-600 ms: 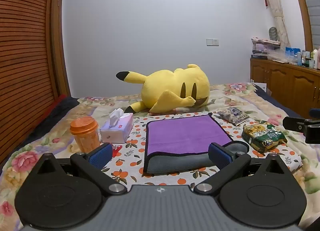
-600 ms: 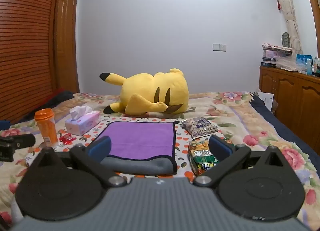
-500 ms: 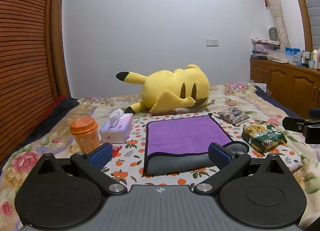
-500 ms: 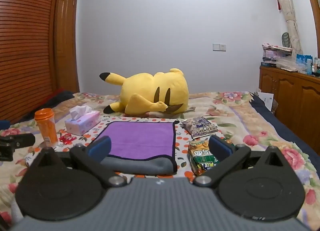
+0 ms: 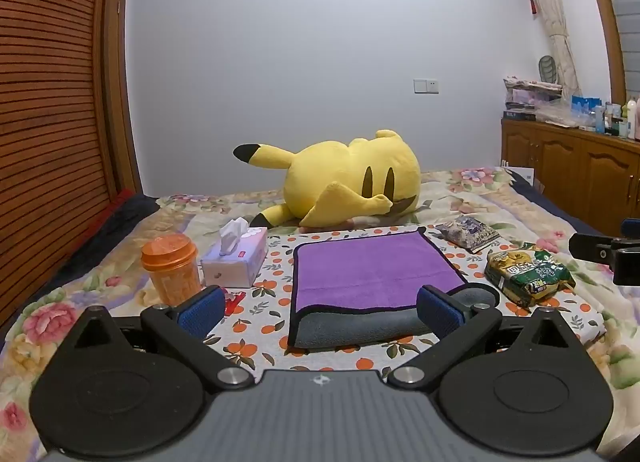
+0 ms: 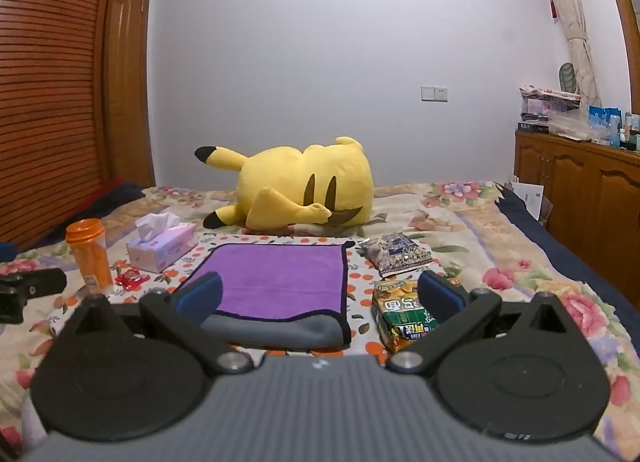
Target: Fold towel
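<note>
Left wrist view: left gripper (image 5: 320, 308) spread wide, nothing between the blue pads (image 5: 202, 310). Towel (image 5: 372, 272) lies flat on the orange-print cloth (image 5: 276, 302), dead ahead and slightly right of the claw's centre line; purple face up, grey near hem turned over toward the claw. Its near edge runs crosswise to the fingers. Right pad overlaps the towel's near right corner in view; contact cannot be told. Orange cup (image 5: 172, 268) and tissue box (image 5: 236, 258) ahead-left, snack bag (image 5: 528, 272) ahead-right.

Right wrist view: right gripper (image 6: 320, 298) also wide open, empty. Towel (image 6: 276, 278) ahead and left of centre; snack bag (image 6: 404, 318) sits just before the right pad.

Judgement: each claw is nearest its own near corner; the left is more squarely lined up.
</note>
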A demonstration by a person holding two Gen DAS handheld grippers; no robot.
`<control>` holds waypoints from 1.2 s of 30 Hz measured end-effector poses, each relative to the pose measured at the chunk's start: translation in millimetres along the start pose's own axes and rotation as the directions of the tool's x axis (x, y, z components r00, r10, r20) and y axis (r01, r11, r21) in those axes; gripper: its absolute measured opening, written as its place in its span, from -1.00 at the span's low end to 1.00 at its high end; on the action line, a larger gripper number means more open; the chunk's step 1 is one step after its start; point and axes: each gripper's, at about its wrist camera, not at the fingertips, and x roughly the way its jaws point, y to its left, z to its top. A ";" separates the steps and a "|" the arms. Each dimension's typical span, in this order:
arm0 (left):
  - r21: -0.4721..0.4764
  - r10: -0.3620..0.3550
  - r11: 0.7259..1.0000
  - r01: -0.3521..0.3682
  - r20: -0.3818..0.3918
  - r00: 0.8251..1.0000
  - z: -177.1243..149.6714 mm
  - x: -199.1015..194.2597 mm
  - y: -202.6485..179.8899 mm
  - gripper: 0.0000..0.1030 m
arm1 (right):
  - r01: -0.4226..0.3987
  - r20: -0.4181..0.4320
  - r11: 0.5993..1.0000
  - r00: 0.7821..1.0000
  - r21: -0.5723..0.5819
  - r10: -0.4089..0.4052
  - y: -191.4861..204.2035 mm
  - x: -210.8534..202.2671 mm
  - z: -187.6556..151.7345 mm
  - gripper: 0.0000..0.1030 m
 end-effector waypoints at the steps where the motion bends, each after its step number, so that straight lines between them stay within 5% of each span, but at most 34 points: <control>1: 0.000 0.000 1.000 0.000 0.000 1.000 0.0 0.1 0.0 1.00 | 0.001 0.000 1.000 1.000 -0.002 -0.001 0.4 -0.2 0.2 1.00; 36: 0.004 0.003 1.000 -0.003 -0.006 1.000 -0.4 2.4 5.2 1.00 | -0.002 0.001 1.000 1.000 -0.007 0.002 -0.1 -0.1 1.0 1.00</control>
